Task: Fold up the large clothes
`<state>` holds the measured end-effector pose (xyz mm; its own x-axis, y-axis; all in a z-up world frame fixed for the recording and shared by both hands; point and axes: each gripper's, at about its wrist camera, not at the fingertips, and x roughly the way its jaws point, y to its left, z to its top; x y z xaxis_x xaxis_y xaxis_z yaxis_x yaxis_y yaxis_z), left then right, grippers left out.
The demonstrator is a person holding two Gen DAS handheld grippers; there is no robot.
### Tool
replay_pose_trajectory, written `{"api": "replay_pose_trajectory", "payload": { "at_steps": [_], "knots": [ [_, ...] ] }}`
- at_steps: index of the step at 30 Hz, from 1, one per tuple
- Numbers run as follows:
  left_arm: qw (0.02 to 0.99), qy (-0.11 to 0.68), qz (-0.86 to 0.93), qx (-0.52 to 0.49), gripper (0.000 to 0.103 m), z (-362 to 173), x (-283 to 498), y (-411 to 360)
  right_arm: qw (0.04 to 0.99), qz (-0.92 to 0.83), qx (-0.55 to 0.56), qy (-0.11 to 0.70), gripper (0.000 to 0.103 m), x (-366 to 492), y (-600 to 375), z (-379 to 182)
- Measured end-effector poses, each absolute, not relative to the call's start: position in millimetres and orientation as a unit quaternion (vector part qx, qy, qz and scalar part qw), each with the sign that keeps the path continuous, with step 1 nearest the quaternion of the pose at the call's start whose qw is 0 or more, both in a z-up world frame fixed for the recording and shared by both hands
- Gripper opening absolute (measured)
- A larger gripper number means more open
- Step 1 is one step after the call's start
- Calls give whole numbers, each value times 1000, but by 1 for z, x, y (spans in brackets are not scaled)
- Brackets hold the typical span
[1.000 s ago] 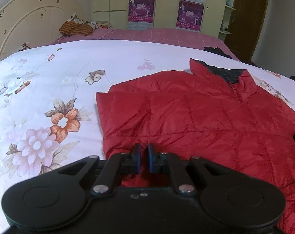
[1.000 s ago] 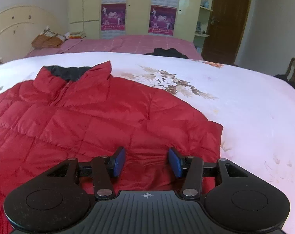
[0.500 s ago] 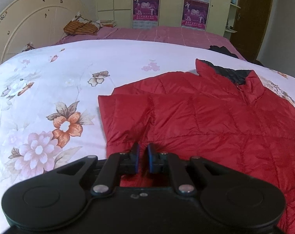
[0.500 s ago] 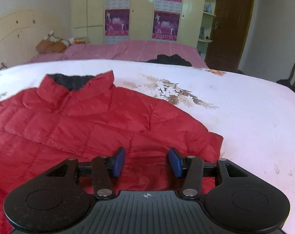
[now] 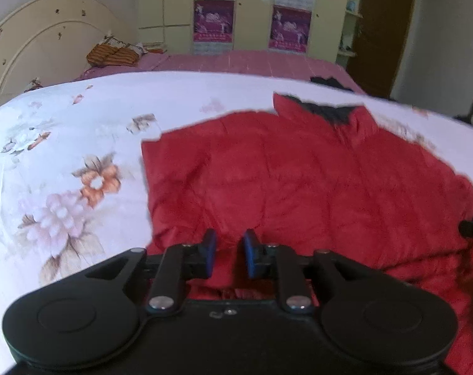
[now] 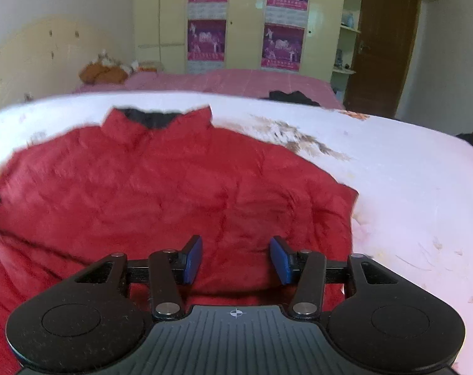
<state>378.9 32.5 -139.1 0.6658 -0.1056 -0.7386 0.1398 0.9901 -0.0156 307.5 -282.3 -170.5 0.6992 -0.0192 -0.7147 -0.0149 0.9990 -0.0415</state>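
The red jacket (image 5: 299, 187) is lying collar-away across the bed (image 5: 64, 125), its near hem under both claws: left gripper (image 5: 228, 257) is opening over cloth, right gripper (image 6: 236, 259) is hovering spread, pinching nothing.

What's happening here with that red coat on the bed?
A person holds a gripper in each hand over a red puffer jacket spread on a flowered bedspread, to fold it. The left gripper is opening, its pads pressing on nothing. The right gripper is open above the jacket, holding nothing.
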Motion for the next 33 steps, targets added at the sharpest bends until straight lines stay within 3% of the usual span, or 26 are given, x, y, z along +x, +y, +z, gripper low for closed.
{"api": "replay_pose_trajectory", "payload": {
  "at_steps": [6,24,26,27,28,30,33],
  "knots": [
    [905,419,-63,23,22,-150,390,31,914,-3,-23,405,49,317,-283,-191],
    [900,433,4,51,22,-139,388,6,900,62,-25,431,49,326,-297,-184],
    [903,428,6,44,26,-132,379,5,902,69,-15,426,49,322,-301,-178],
    [904,425,5,44,34,-128,373,5,903,71,-11,423,49,319,-303,-176],
    [905,422,6,44,48,-124,367,3,904,73,-8,421,50,316,-304,-174],
    [910,413,5,46,62,-115,353,0,907,78,-2,413,50,307,-305,-168],
    [913,403,-5,58,64,-102,333,-7,910,89,9,404,50,288,-306,-157]
  ]
}}
